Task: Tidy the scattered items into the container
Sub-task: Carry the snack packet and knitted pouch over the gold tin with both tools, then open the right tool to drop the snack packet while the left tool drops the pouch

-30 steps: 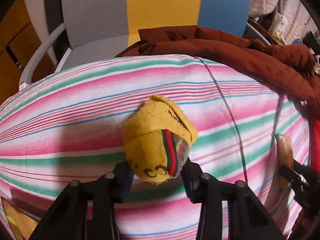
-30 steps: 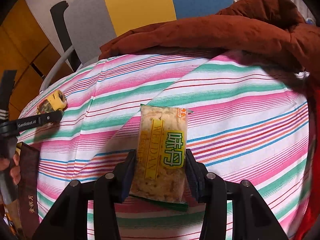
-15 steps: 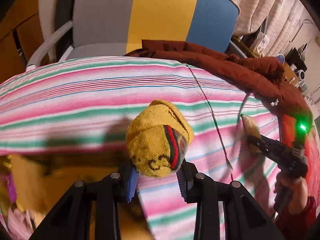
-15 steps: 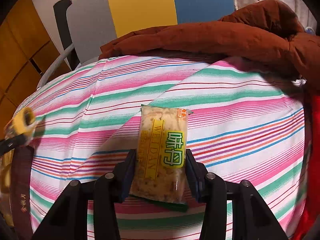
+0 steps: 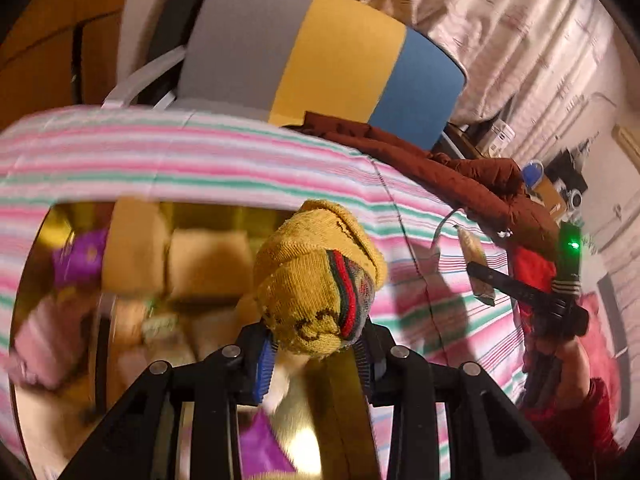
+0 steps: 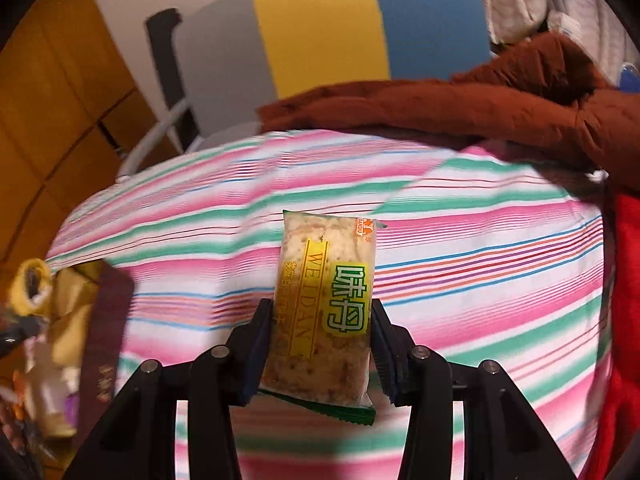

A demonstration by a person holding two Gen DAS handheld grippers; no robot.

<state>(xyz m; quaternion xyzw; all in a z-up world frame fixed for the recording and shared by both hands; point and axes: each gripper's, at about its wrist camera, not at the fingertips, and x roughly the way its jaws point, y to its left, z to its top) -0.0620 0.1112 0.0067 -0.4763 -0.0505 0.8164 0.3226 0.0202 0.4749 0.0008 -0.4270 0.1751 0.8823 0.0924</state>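
Rolled mustard-yellow sock [image 5: 316, 280], red-green striped cuff, clear snack packet [image 6: 324, 308]

Knitted sock [image 5: 320, 276] looks rough and matt; snack packet [image 6: 324, 308] glossy plastic; striped sheet [image 6: 480, 248] smooth cloth.

Warm, dim indoor light is falling from above, glare is flaring off the gold container [image 5: 308, 446], shadows are lying across the striped cloth [image 5: 452, 312], motion blur is smearing the container's contents and the cloth, and fisheye bending is curving both views into black corners.
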